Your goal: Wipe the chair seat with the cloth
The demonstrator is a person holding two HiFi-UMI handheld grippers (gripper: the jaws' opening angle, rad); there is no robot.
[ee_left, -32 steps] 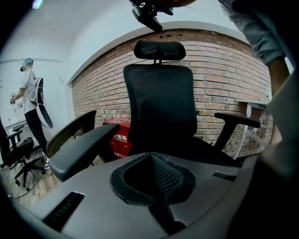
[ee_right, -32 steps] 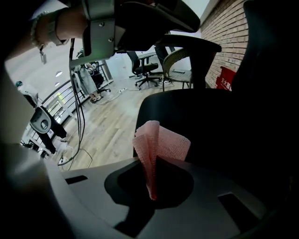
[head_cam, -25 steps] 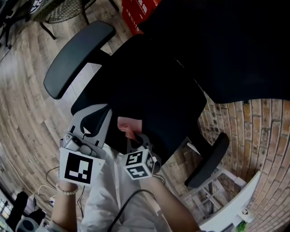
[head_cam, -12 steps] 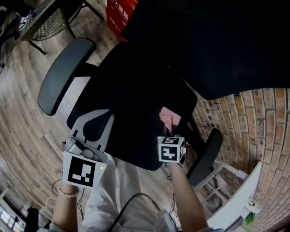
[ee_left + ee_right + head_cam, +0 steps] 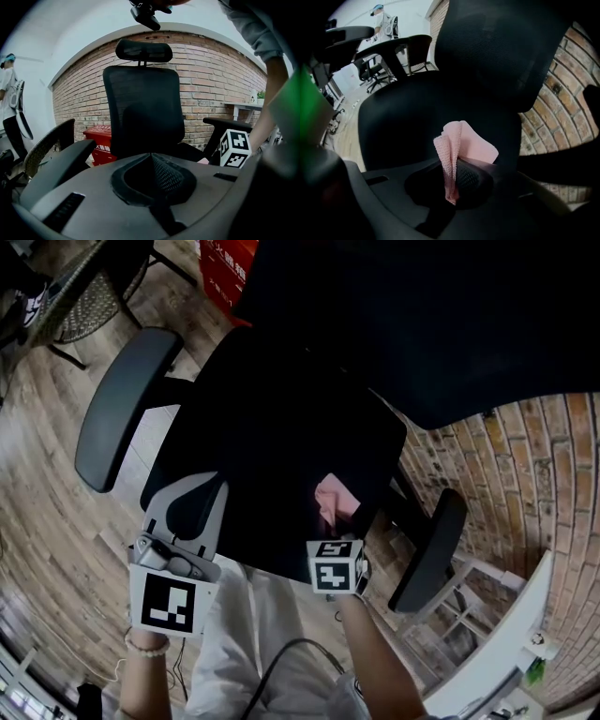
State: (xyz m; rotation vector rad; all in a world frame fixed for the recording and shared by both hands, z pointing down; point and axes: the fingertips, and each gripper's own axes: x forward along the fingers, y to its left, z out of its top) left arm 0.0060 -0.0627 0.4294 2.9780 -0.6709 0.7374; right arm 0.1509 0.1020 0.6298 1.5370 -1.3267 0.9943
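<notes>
Right gripper (image 5: 453, 180) clamped on pink cloth (image 5: 460, 143), centre-right of head view, at seat (image 5: 272, 442) edge. Left gripper (image 5: 153, 174) lower left: jaws together, empty. Cloth likely light, limp; pinching bunched fold suits.

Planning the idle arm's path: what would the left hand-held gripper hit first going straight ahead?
Probably the chair seat; if the left hand-held gripper rides above it, the backrest. Height is unclear.
</notes>
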